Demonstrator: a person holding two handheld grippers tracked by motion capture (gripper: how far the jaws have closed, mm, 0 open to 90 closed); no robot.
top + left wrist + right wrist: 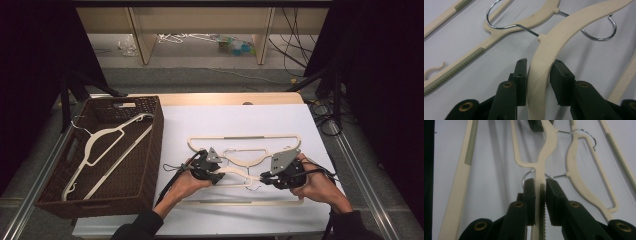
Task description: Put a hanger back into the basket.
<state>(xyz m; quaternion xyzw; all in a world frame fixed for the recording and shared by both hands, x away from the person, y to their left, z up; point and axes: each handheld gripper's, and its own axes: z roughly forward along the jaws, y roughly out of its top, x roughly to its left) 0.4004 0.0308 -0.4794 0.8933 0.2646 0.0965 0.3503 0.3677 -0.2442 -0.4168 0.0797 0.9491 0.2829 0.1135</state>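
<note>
A cream plastic hanger (pixel 240 175) with a metal hook lies on the white table top (pixel 210 122), held at both ends. My left gripper (pixel 220 176) is shut on one curved arm of this hanger (pixel 564 27), jaws pressed on either side (pixel 538 67). My right gripper (pixel 263 177) is shut on the ribbed bar of the same hanger (pixel 549 142), which runs straight away between the jaws (pixel 540 182). The left gripper's jaws (pixel 536 125) appear at the far end in the right gripper view.
A brown wicker basket (pixel 156 145) stands at the left with a white hanger (pixel 107 140) inside. More cream hangers lie around the held one: a large one (pixel 245 137) behind, a small one (pixel 245 156) between, and a bar (pixel 245 202) near the front edge.
</note>
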